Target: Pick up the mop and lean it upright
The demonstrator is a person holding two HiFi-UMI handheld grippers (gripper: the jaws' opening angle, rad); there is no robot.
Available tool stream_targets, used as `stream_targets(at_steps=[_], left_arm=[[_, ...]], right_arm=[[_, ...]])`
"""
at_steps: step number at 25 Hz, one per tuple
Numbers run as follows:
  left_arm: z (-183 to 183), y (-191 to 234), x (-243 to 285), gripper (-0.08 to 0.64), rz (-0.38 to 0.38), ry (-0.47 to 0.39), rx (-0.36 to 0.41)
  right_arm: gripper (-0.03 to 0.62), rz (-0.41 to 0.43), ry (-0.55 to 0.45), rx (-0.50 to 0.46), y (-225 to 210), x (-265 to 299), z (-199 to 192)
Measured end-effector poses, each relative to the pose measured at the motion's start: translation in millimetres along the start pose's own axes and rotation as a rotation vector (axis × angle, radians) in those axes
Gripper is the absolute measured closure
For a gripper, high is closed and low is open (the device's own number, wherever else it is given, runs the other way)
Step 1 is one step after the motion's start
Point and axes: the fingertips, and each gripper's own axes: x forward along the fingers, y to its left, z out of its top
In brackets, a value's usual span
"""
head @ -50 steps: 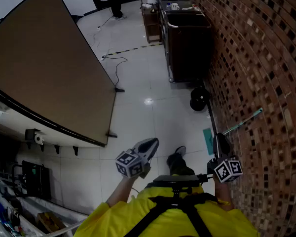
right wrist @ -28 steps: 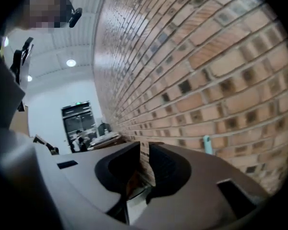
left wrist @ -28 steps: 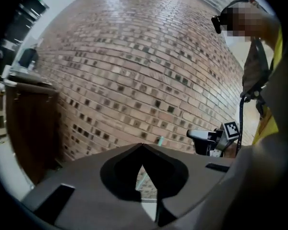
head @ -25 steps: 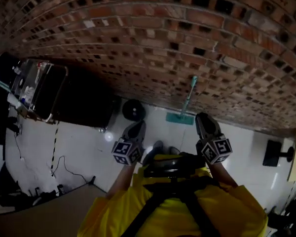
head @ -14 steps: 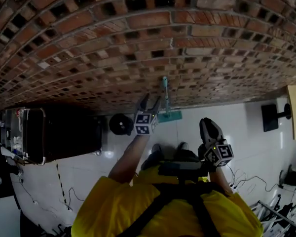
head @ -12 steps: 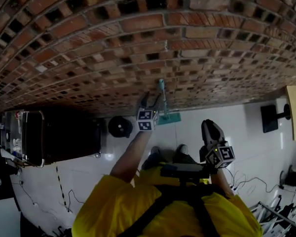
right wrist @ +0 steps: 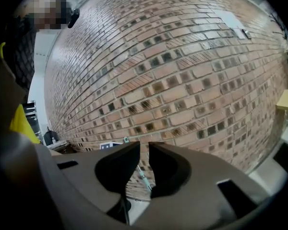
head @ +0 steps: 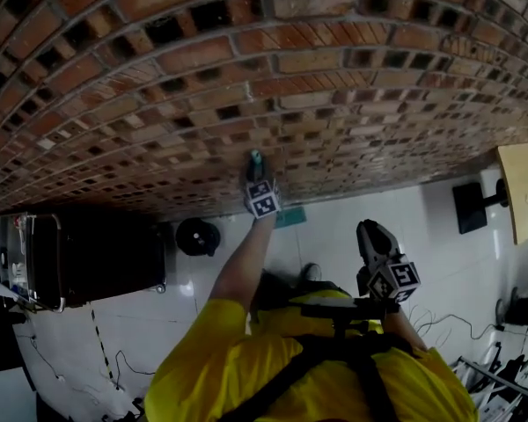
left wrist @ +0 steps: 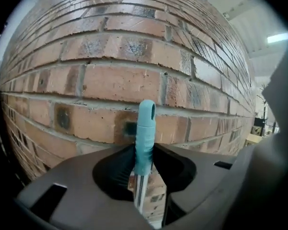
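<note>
The mop leans against the brick wall; its teal-tipped handle [head: 255,157] rises from the teal mop head [head: 290,219] on the white floor. My left gripper [head: 256,172] is stretched out to the top of the handle. In the left gripper view the teal grip [left wrist: 145,128] sits between the jaws of the left gripper [left wrist: 144,150], which are closing and touch it on both sides. My right gripper [head: 370,232] hangs back near my body, jaws nearly together and empty [right wrist: 144,147]. In the right gripper view the mop handle [right wrist: 143,174] shows farther off.
The brick wall [head: 334,77] fills the front. A black round object [head: 196,236] and a dark cart [head: 97,253] stand on the floor to the left. At the right are a black stand [head: 469,206] and a wooden board [head: 520,192].
My view swung from the floor to the wall. My left gripper reached forward and up to the top of the mop handle and closed round it. My right gripper drew back.
</note>
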Motion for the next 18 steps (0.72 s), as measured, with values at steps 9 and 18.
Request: stream_targets(at_steps=[9,18], left_arm=[[9.0,-5.3,-80.0,0.443,-0.063,-0.043,0.052],[152.8,-47.7,-239.1,0.443,-0.190,-0.267,0.150]], right_arm=[[0.569,0.039,0.001,-0.012,-10.3,-7.2,-0.1],[0.569,0.087,-0.090,-0.043,-16.7,-9.8,38.7]])
